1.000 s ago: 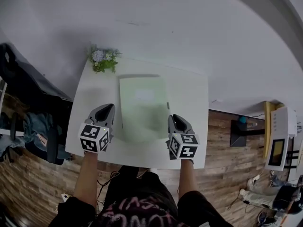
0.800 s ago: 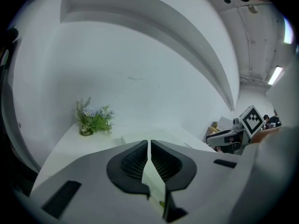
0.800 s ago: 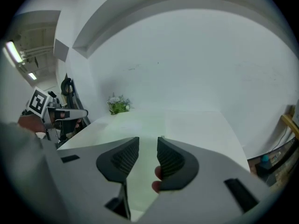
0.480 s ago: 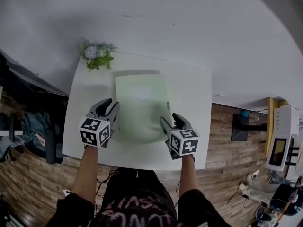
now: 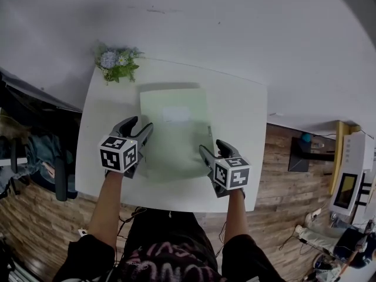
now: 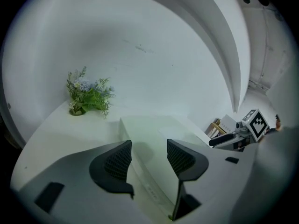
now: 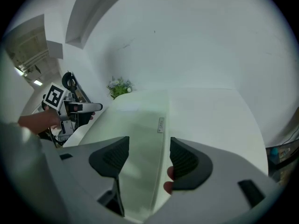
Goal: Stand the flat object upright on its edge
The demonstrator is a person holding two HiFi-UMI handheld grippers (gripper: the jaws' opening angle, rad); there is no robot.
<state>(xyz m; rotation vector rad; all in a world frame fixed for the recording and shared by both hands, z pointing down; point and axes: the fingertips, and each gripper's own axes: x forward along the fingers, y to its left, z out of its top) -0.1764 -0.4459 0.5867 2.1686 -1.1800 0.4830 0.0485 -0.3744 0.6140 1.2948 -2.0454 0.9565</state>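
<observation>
Pale green flat object (image 5: 173,131): thin, rectangular, smooth, lying flat mid-tabletop (image 5: 238,116), long side running 12 to 6 o'clock. Whitish label patch (image 5: 176,114) toward its 12 o'clock end; small tag (image 7: 160,125) on the 3 o'clock edge. At the tabletop's 11 o'clock corner, a small pot (image 6: 75,111) holding green sprigs and pale blue flowers (image 5: 114,63). At the object's 9 o'clock edge, left tool (image 5: 139,126), jaws opening wide, that edge between them, pads clear of it. At the 3 o'clock edge, right tool (image 5: 212,147), jaws likewise opening wide, edge between them, unpressed.
</observation>
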